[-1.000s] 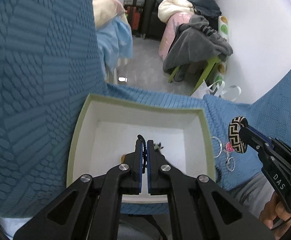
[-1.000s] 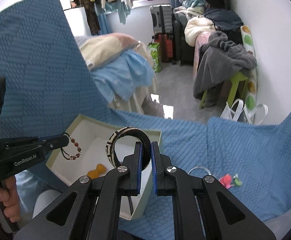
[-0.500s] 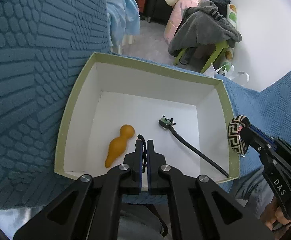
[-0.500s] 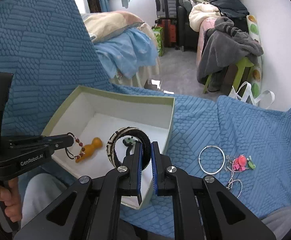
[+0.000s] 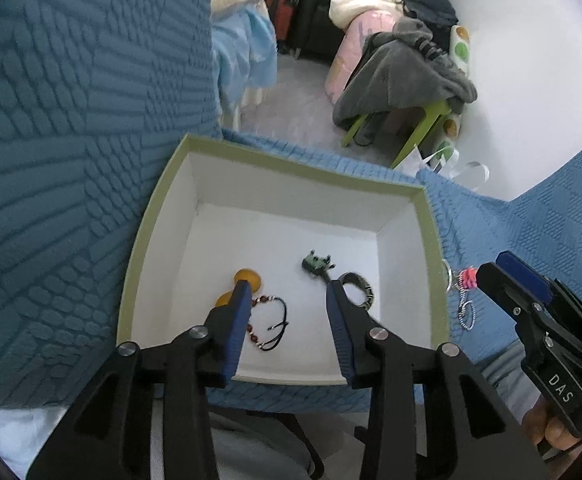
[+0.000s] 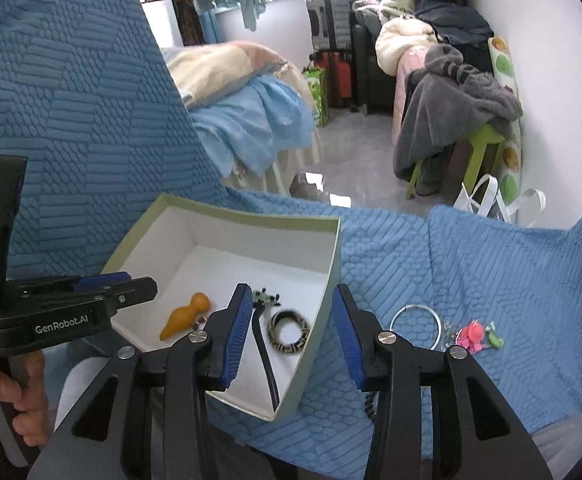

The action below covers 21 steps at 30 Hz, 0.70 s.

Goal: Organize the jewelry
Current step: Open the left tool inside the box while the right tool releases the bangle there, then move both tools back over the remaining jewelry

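Observation:
A green-rimmed white box (image 5: pixel 159 208) (image 6: pixel 327 280) sits on the blue quilted sofa cover. Inside lie a red-beaded cord bracelet (image 5: pixel 269 322), a black-and-cream patterned bangle (image 5: pixel 357 290) (image 6: pixel 289 330), an orange gourd charm (image 5: pixel 247 280) (image 6: pixel 185 316) and a green pendant on a black cord (image 5: pixel 317 262) (image 6: pixel 265 300). My left gripper (image 5: pixel 289 292) is open and empty above the box floor. My right gripper (image 6: pixel 291 298) is open and empty over the box's right wall. A silver hoop (image 6: pixel 415 326) and a pink charm on a chain (image 6: pixel 473 334) (image 5: pixel 467 280) lie on the cover right of the box.
The right gripper shows in the left wrist view (image 5: pixel 531 312); the left gripper shows in the right wrist view (image 6: pixel 71 304). Beyond the sofa edge are a bed with blue bedding (image 6: pixel 259 120), a green stool under grey clothes (image 6: pixel 459 112) and suitcases (image 6: pixel 329 20).
Both grippers have opened. The beaded bracelet dropped from the left gripper into the box, and the patterned bangle dropped from the right gripper into the box.

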Each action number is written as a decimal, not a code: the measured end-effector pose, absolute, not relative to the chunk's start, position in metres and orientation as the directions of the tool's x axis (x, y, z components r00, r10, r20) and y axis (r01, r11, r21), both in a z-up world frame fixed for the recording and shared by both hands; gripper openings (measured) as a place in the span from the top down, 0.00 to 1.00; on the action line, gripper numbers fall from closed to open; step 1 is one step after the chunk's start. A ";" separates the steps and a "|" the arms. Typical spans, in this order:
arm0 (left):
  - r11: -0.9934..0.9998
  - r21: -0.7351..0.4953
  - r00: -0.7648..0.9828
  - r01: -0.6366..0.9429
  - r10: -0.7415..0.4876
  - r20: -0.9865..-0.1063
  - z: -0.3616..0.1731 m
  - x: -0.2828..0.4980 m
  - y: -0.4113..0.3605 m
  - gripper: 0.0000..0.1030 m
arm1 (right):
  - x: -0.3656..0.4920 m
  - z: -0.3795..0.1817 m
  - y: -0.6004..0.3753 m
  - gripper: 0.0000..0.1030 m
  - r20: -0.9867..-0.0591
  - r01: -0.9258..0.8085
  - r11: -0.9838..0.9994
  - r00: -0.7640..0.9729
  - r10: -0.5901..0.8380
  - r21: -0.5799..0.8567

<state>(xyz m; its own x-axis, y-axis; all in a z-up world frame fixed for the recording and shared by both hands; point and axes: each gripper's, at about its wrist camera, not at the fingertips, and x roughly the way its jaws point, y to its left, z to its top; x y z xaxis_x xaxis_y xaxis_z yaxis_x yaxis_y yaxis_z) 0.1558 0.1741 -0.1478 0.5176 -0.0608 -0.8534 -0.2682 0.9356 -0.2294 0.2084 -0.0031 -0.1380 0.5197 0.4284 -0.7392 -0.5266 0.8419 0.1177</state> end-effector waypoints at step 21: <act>0.945 -0.295 0.663 -0.139 -0.132 -0.736 -0.084 0.183 0.087 0.62 | 0.229 -0.080 -0.100 0.62 -0.645 -0.482 0.871 0.637 0.422 0.094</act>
<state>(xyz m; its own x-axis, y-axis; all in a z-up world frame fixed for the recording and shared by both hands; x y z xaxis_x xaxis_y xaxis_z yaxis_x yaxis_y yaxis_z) 0.1832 0.0869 -0.0838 0.6634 -0.1322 -0.7365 -0.1390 0.9453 -0.2949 0.2288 -0.1004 -0.0800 0.6373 0.4216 -0.6450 -0.4816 0.8714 0.0938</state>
